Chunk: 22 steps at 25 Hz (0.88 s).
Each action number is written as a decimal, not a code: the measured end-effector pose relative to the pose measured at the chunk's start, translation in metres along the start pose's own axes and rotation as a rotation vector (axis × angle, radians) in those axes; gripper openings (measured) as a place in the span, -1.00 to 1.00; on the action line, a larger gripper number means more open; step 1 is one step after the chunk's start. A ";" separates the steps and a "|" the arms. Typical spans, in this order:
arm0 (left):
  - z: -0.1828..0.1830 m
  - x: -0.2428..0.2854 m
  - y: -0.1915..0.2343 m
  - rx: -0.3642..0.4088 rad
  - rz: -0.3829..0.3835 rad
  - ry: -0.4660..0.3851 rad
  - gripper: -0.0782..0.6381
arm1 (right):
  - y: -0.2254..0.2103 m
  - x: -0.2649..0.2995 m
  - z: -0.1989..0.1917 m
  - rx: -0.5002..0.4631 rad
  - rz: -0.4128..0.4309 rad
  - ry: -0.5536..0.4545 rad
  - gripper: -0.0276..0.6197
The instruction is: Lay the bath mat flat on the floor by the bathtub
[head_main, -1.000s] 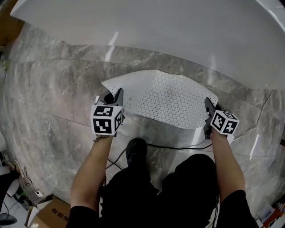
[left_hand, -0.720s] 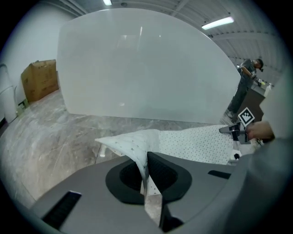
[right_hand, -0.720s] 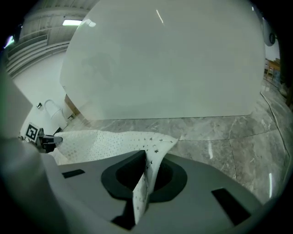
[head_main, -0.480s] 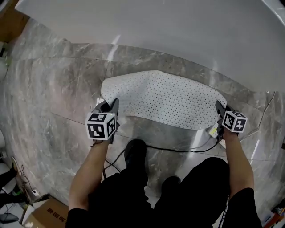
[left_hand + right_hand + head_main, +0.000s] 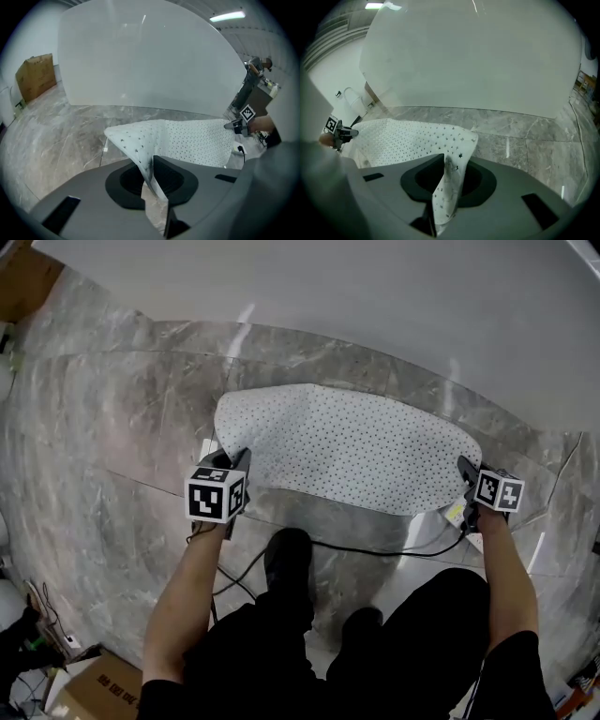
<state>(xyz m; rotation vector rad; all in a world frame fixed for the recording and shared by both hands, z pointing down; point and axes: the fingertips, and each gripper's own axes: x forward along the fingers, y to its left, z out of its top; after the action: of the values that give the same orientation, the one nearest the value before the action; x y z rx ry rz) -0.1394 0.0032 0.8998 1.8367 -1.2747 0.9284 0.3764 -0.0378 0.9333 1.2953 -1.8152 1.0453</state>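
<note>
Head view — bath mat white, dotted, corners lifted.

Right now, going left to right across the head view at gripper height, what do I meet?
left gripper → bath mat → right gripper. Both grippers' jaws have just been opening, with a mat corner between each pair.

Left gripper, right gripper angled down, fingers just opening, mat between

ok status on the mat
Jaws of left gripper and right gripper just opening, mat corners between them. Nearly flat bath mat beside bathtub. Nearby black cable on floor, off it.
</note>
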 end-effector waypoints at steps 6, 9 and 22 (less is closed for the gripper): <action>-0.001 0.004 0.024 0.018 0.048 -0.013 -0.71 | -0.020 -0.010 -0.029 0.029 -0.040 0.095 -0.58; 0.003 0.007 0.036 -0.033 0.049 -0.023 -0.71 | -0.025 -0.015 -0.032 -0.002 -0.071 0.120 -0.58; -0.031 -0.012 0.037 -0.011 0.171 0.021 -0.40 | 0.032 0.015 0.004 -0.660 -0.110 0.263 -0.36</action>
<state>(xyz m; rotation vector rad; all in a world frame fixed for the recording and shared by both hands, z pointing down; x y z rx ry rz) -0.1827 0.0254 0.9105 1.7253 -1.4386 1.0266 0.3412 -0.0420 0.9366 0.7993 -1.6582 0.4578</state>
